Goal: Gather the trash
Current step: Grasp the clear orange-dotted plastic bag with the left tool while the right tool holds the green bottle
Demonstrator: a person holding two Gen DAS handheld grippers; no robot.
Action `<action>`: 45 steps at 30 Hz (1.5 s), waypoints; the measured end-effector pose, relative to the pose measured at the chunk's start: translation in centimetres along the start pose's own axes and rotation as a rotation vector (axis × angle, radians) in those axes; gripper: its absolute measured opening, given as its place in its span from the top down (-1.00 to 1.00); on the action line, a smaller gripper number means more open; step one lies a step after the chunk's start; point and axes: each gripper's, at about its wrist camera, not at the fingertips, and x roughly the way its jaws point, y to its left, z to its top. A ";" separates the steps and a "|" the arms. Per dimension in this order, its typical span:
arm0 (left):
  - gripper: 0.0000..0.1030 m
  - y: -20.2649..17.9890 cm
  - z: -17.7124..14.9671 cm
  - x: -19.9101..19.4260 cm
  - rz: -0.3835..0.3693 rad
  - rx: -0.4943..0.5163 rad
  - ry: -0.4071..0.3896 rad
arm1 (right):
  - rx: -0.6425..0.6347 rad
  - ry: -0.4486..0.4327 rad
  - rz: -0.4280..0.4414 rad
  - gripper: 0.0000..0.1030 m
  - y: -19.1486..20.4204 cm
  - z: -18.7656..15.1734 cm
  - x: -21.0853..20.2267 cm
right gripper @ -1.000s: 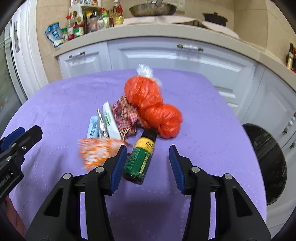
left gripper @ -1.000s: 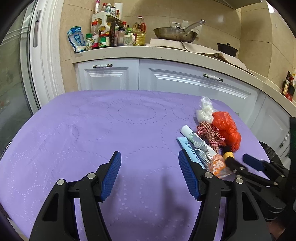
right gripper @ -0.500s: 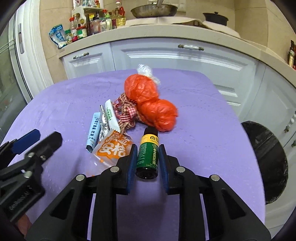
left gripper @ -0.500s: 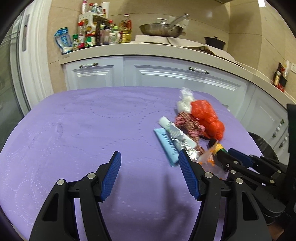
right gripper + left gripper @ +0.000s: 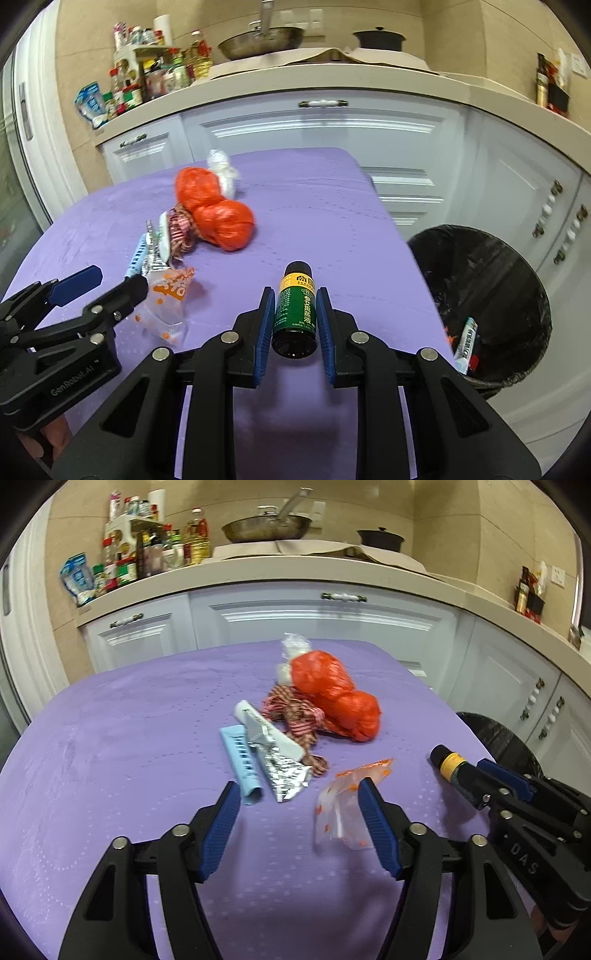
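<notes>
Here the right gripper [image 5: 294,314] clamps a small dark-green glass bottle with a yellow label [image 5: 296,309] above the purple tablecloth [image 5: 314,206] beside the black bin [image 5: 487,295], while the left gripper [image 5: 299,823] gapes wide, empty, its right finger against a clear orange-printed plastic wrapper [image 5: 341,805].

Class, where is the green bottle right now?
In the right wrist view, the green bottle sits clamped in the right hand-held gripper, over the purple table, left of the black bin.
</notes>
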 end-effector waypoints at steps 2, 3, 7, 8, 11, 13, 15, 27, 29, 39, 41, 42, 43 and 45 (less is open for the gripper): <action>-0.33 -0.6 -0.1 0.1 -0.006 0.013 0.003 | 0.013 -0.005 -0.001 0.56 -0.7 -0.2 -0.1; -0.33 -0.7 0.0 0.1 -0.007 0.015 0.009 | 0.017 -0.007 0.000 0.56 -1.0 -0.3 -0.2; -0.40 -1.3 0.2 -0.9 -0.021 0.015 -0.019 | 0.034 -0.021 0.001 0.57 -1.8 -0.4 -0.7; -0.42 -1.5 0.2 -1.0 -0.023 0.022 -0.028 | 0.037 -0.025 0.001 0.57 -2.0 -0.4 -0.8; -0.44 -2.4 0.1 -0.7 -0.014 0.061 -0.035 | 0.046 -0.031 0.001 0.57 -2.5 -0.5 -1.0; -0.44 -2.7 0.2 -0.2 -0.026 0.056 -0.021 | 0.051 -0.033 -0.001 0.57 -2.8 -0.6 -1.1; -0.44 -2.9 0.4 0.2 -0.041 0.047 -0.010 | 0.056 -0.032 -0.002 0.57 -3.0 -0.8 -1.2; -0.02 -3.9 0.0 1.3 -0.062 0.071 0.009 | 0.070 -0.037 -0.005 0.57 -3.8 -1.0 -1.4; 0.10 -4.2 -0.1 1.3 -0.072 0.082 0.007 | 0.074 -0.040 -0.004 0.57 -3.9 -1.0 -1.4; 0.73 -5.1 -0.9 0.8 -0.097 0.120 -0.013 | 0.081 -0.056 -0.007 0.58 -4.5 -1.2 -1.9; 0.74 -4.9 -0.8 0.5 -0.093 0.112 -0.023 | 0.081 -0.064 -0.011 0.58 -4.6 -1.2 -2.1; 0.75 -4.9 -0.8 0.4 -0.091 0.107 -0.027 | 0.081 -0.067 -0.012 0.58 -4.6 -1.2 -2.2; 0.75 -4.8 -0.7 0.2 -0.090 0.102 -0.030 | 0.082 -0.072 -0.014 0.58 -4.7 -1.1 -2.4; 0.75 -4.5 -0.5 -0.2 -0.087 0.090 -0.041 | 0.081 -0.084 -0.022 0.58 -4.9 -1.0 -2.7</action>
